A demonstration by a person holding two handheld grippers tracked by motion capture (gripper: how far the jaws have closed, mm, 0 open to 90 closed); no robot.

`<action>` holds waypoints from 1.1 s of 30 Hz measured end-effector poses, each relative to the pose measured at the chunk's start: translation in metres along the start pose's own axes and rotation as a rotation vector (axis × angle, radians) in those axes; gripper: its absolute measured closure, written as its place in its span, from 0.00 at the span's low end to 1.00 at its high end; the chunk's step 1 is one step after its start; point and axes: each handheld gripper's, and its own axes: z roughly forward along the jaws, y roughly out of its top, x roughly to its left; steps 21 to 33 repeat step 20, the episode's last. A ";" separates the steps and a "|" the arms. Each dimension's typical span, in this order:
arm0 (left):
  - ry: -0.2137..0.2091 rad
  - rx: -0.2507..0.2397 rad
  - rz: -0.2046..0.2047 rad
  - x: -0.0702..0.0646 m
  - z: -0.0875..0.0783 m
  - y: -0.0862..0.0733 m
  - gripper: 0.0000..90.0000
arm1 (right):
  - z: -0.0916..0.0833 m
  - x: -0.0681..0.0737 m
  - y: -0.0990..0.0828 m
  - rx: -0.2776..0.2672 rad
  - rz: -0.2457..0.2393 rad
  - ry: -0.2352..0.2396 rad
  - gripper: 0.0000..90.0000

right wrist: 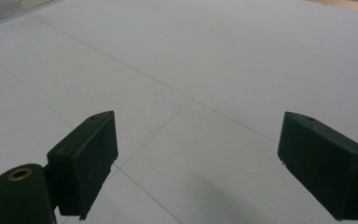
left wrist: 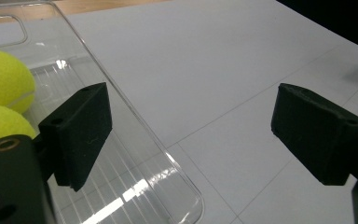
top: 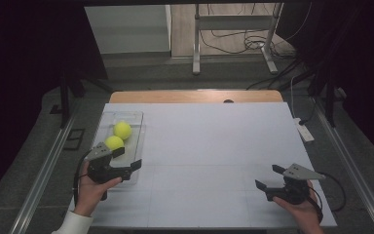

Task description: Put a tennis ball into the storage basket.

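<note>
Two yellow-green tennis balls (top: 122, 129) (top: 114, 143) lie in a clear plastic tray (top: 133, 117) at the table's left. My left gripper (top: 127, 158) hovers open over the tray's near end, just in front of the nearer ball. In the left gripper view its left jaw hangs over the tray (left wrist: 135, 186) and its right jaw over the white table, with both balls (left wrist: 2, 79) (left wrist: 0, 126) at the left edge and nothing between the jaws. My right gripper (top: 269, 177) stands open near the table's front right corner. The right gripper view has bare white table between the jaws (right wrist: 205, 163).
A white sheet with faint grid lines (top: 209, 146) covers the table, and a wooden strip (top: 195, 96) shows along its far edge. A white power strip (top: 304, 130) lies just off the right edge. A metal frame (top: 233, 39) and cables stand on the floor beyond.
</note>
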 end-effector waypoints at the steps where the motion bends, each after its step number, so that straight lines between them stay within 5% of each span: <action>1: 0.001 0.001 0.004 -0.001 0.000 -0.001 0.15 | 0.000 0.000 0.000 0.000 0.000 0.000 0.14; 33: 0.003 0.019 0.030 -0.008 0.005 -0.010 0.15 | -0.002 0.000 0.001 -0.008 0.002 0.002 0.14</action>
